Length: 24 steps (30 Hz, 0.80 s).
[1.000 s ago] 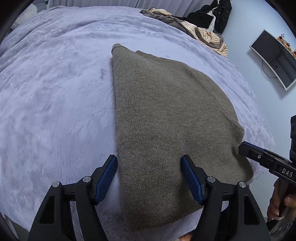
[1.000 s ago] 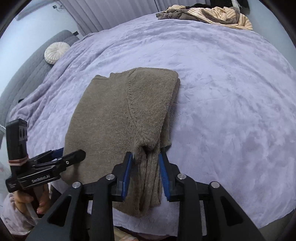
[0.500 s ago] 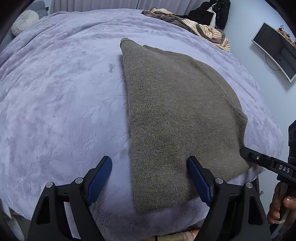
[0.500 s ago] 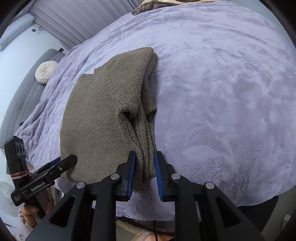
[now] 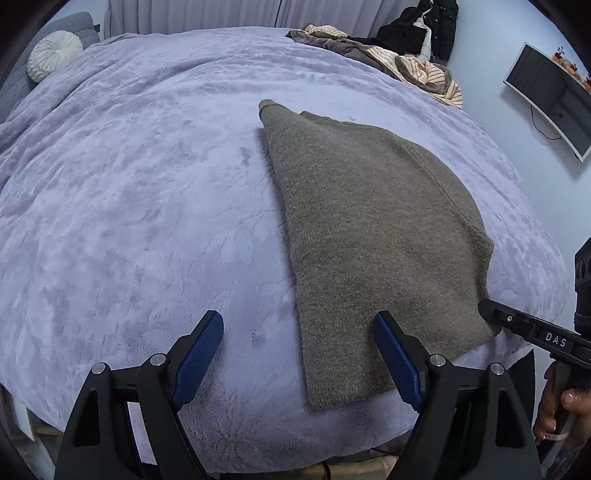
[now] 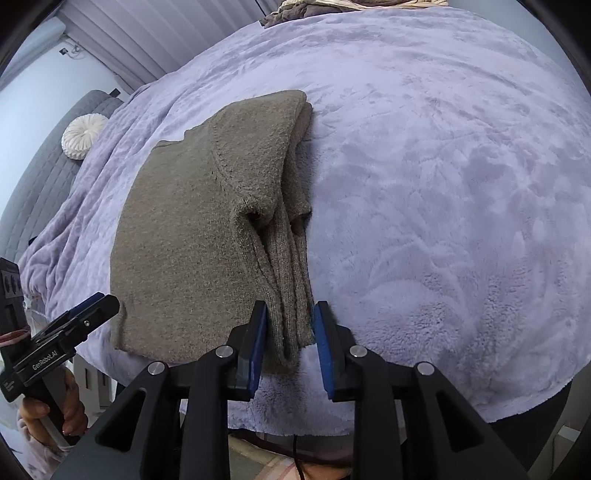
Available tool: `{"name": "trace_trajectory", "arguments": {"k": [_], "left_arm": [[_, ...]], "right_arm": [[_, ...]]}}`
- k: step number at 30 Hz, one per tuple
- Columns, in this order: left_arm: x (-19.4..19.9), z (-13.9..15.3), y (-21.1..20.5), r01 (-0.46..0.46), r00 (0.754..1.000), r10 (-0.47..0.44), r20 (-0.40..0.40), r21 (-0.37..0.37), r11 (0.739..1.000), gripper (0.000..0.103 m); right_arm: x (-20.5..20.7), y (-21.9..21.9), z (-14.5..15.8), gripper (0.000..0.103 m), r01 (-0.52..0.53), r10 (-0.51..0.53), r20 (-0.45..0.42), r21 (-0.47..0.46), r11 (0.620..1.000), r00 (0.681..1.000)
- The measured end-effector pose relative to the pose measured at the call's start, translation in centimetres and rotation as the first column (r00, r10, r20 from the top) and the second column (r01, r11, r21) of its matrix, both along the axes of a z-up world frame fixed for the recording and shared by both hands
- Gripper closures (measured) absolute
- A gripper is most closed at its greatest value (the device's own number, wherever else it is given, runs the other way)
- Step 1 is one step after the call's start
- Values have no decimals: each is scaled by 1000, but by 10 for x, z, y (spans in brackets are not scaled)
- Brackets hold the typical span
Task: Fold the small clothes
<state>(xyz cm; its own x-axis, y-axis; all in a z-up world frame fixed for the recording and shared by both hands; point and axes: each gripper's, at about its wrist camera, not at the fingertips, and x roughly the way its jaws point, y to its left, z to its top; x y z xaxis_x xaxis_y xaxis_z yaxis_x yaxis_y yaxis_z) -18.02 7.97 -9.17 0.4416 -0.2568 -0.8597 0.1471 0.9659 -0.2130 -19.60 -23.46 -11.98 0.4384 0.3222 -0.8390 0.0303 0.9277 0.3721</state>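
Observation:
An olive-brown knitted sweater (image 5: 369,229) lies folded lengthwise on the lavender plush bed cover (image 5: 129,221). My left gripper (image 5: 299,354) hangs open and wide over the sweater's near left corner, which lies loose between its blue pads. In the right wrist view the sweater (image 6: 192,240) shows its stacked, folded right side. There my right gripper (image 6: 290,339) has the thick near hem filling the gap between its pads, which touch the knit on both sides while the jaws ease open slightly. The hem still rests on the cover.
A pile of striped and brown clothes (image 5: 406,59) and a black jacket (image 5: 424,26) lie at the bed's far right. A round white cushion (image 5: 53,55) sits by the grey headboard (image 6: 37,184). A monitor (image 5: 546,96) hangs on the right wall. The bed's edge is just below both grippers.
My left gripper opened wider and shifted left, so the sweater now sits further right between its fingers. My right gripper sank to the near hem, narrowed on the folded edge, then widened a little.

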Motion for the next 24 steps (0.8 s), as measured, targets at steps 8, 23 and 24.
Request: {"name": "trace_trajectory", "arguments": {"k": [8,23,24], "left_arm": [[-7,-14,1,-14,1000,13,-20,-32,999,19],[-5,-16,0,-6,1000,6,-23,-30,1000,19],[-5,-16,0,-6,1000,5,-22,-27,1000,19]], "right_arm": [[1,7,-1,74,-1,1,-7,-44,999,1000],[1,19,-3,72,23,-24,-13,-97,995,1000],[1,20,-3,72,22,-24,-15,-99,995,1000]]}}
